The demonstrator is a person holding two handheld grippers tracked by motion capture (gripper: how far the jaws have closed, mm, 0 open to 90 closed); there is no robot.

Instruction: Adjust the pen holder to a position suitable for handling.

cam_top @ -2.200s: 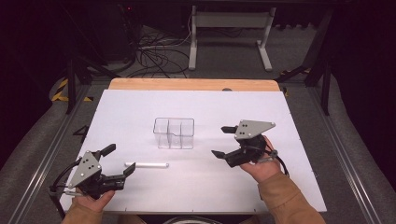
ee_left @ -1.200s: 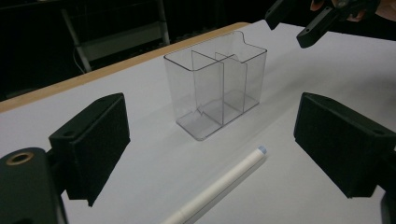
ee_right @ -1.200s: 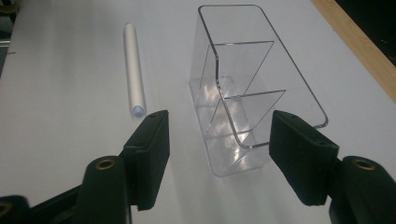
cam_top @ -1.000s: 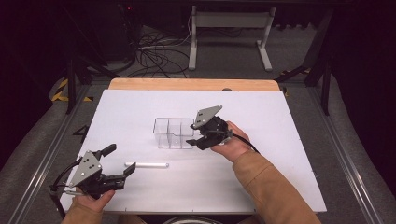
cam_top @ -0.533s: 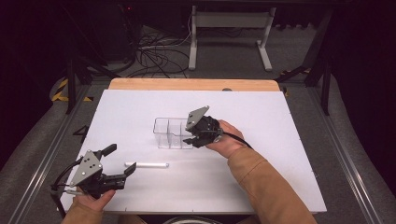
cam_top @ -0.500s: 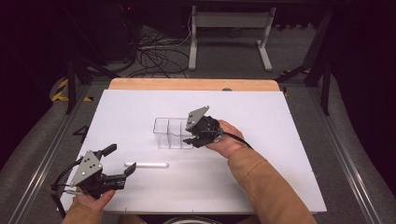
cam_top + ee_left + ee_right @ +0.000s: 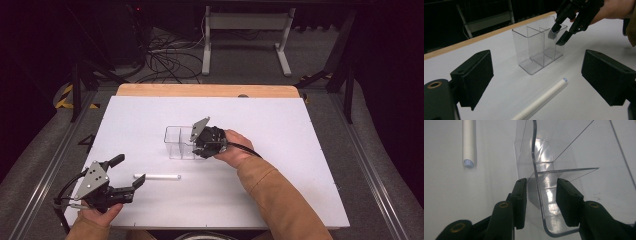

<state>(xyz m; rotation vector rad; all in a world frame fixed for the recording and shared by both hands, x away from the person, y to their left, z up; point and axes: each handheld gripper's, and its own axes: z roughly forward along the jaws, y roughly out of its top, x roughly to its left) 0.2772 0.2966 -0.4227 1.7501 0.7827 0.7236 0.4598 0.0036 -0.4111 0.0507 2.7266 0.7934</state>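
Note:
A clear plastic box [image 7: 178, 142] with compartments stands upright near the middle of the white table [image 7: 280, 125]. My right gripper [image 7: 198, 148] is open and tilted down over the box's right end. In the right gripper view its jaws straddle a clear wall [image 7: 536, 182], one inside and one outside, with a gap on each side. The left gripper view shows that gripper [image 7: 556, 35] at the box [image 7: 536, 47]. A white tube [image 7: 157, 176] lies flat in front of the box. My left gripper [image 7: 129, 170] is open at the front left, near the tube's left end, holding nothing.
A wooden strip [image 7: 205, 90] runs along the table's far edge. The person's tan sleeve [image 7: 280, 200] crosses the table's front right. Cables [image 7: 170, 55] and a metal stand [image 7: 245, 30] sit on the floor beyond.
My right gripper has moved left from the table's right side to the box and tipped down over its right end wall. The left gripper, tube and box have stayed put.

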